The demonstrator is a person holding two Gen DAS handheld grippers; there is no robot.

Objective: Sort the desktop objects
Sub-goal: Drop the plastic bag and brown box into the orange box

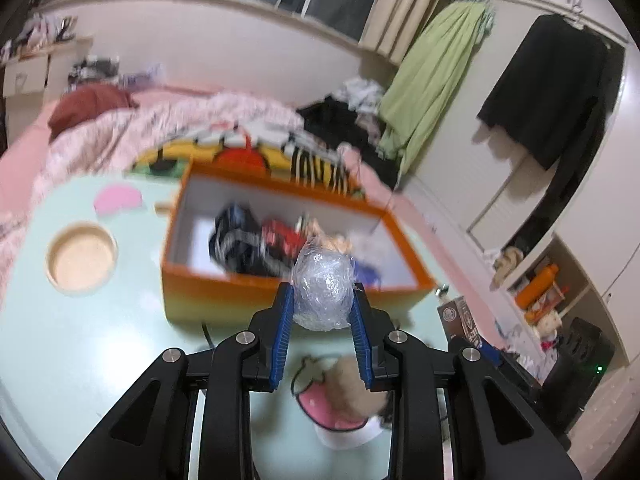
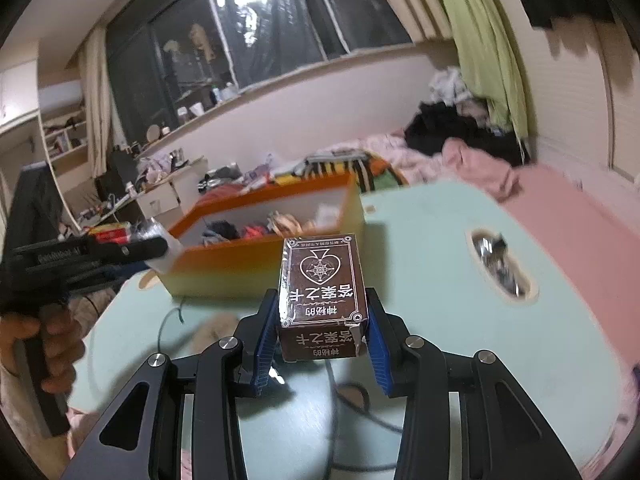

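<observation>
On the pale green surface (image 1: 80, 340) sits the largest thing, an orange box (image 1: 224, 300), open-topped and already holding a jumble of dark and red items. It lies just ahead of both sets of tongs, its long axis running left to right across the left wrist view. The left tongs (image 1: 323, 300) are clamped on a crumpled ball of clear plastic wrap (image 1: 322, 294), held above the surface at the box's near wall, so this hand looks the nearer to dropping its load in. The right tongs (image 2: 322, 320) are clamped on a brown card box (image 2: 320, 284), lifted, with the orange box ahead and to their left.
</observation>
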